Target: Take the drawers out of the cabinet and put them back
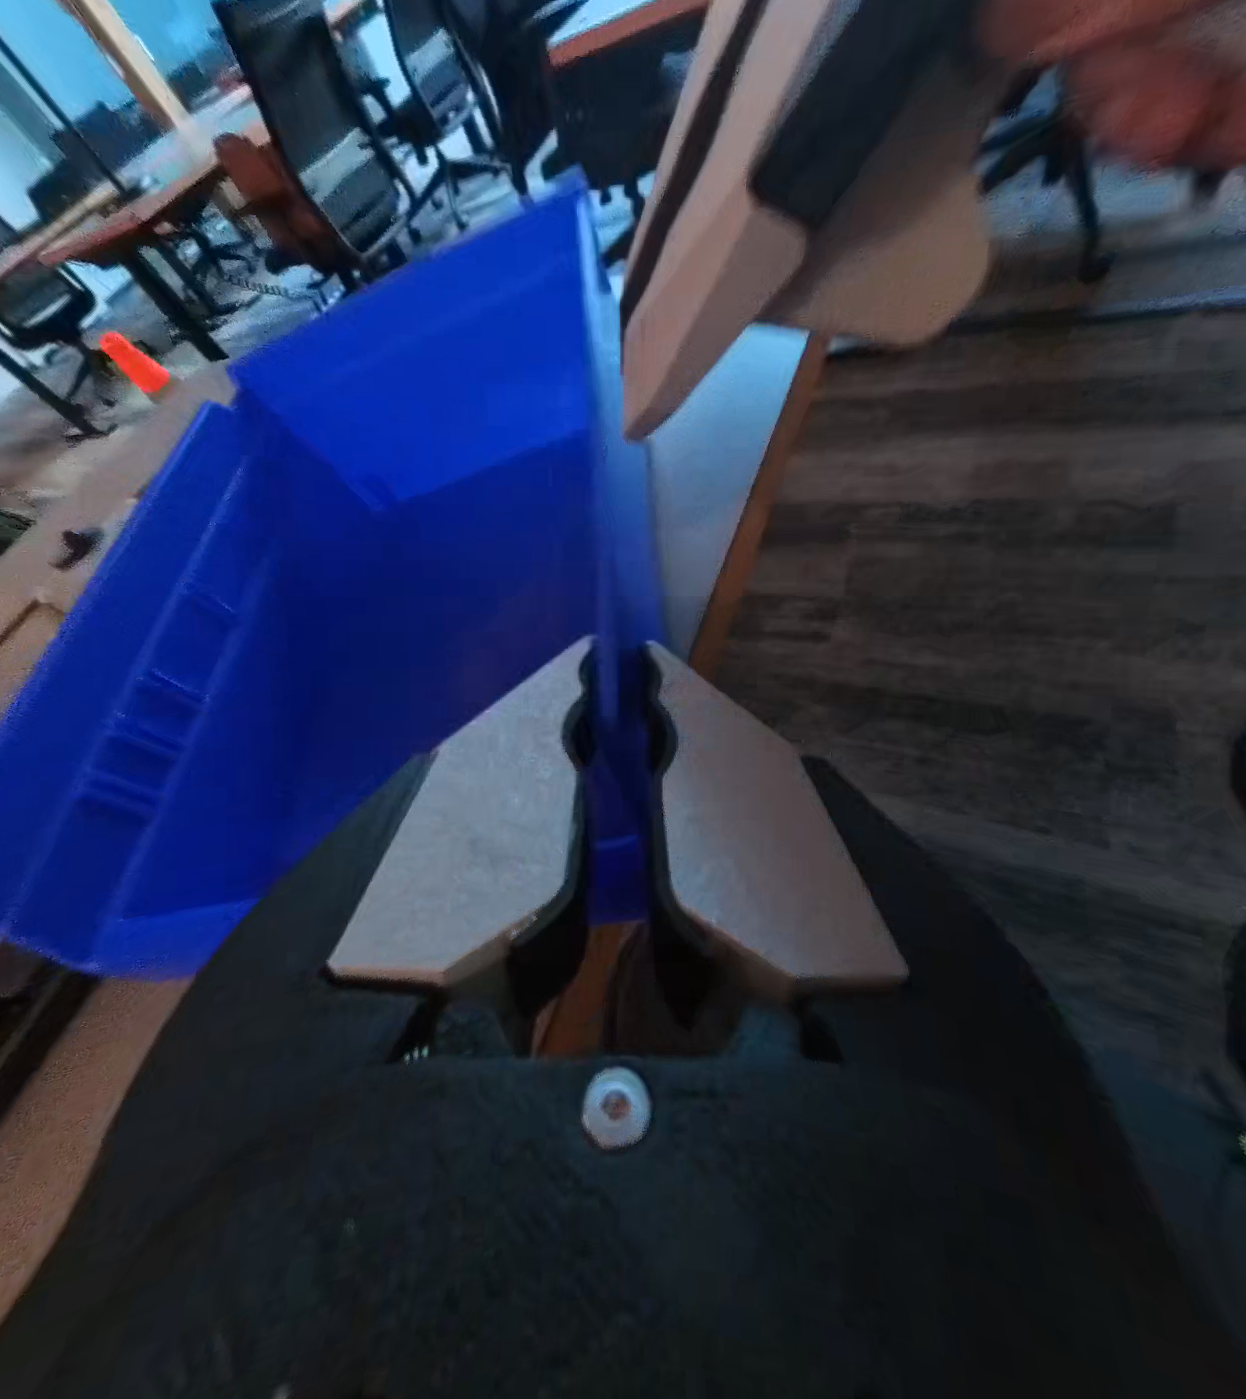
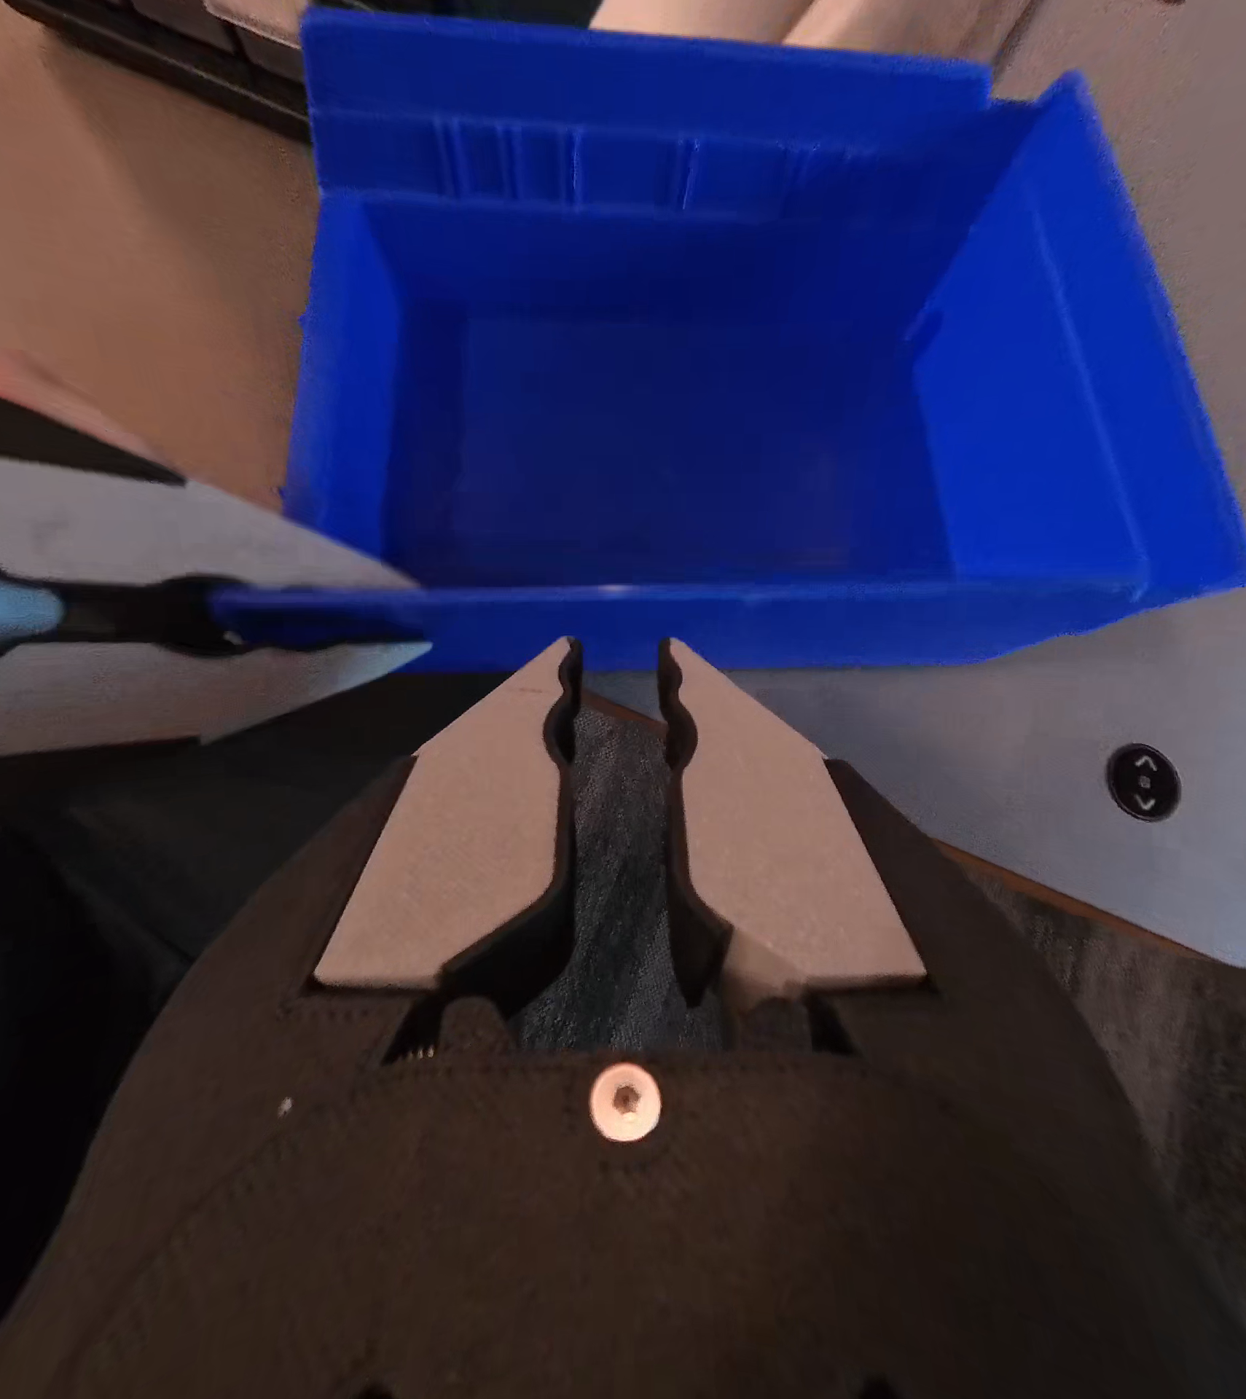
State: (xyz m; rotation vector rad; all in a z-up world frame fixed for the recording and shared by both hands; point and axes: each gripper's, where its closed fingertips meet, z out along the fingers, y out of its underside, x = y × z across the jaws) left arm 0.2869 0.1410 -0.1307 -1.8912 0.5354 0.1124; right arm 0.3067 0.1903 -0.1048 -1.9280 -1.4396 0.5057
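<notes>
An empty blue plastic drawer [image 1: 378,606] fills the middle of the left wrist view. My left gripper [image 1: 618,658] is shut on the drawer's thin right-hand side wall. In the right wrist view the drawer [image 2: 680,416] lies over a pale tabletop [image 2: 1059,795], and the left gripper [image 2: 423,615] clamps the left end of its near wall. My right gripper [image 2: 618,651] is open and empty, with its tips just short of that near wall. One of its fingers [image 1: 718,250] shows above the drawer's rim in the left wrist view. No cabinet is in view.
The pale tabletop has a wooden edge [image 1: 756,492] and a round black button panel [image 2: 1142,781] near its corner. Dark wood-look floor [image 1: 1021,568] lies to the right. Office chairs [image 1: 347,151], desks [image 1: 113,219] and an orange cone [image 1: 134,362] stand farther back.
</notes>
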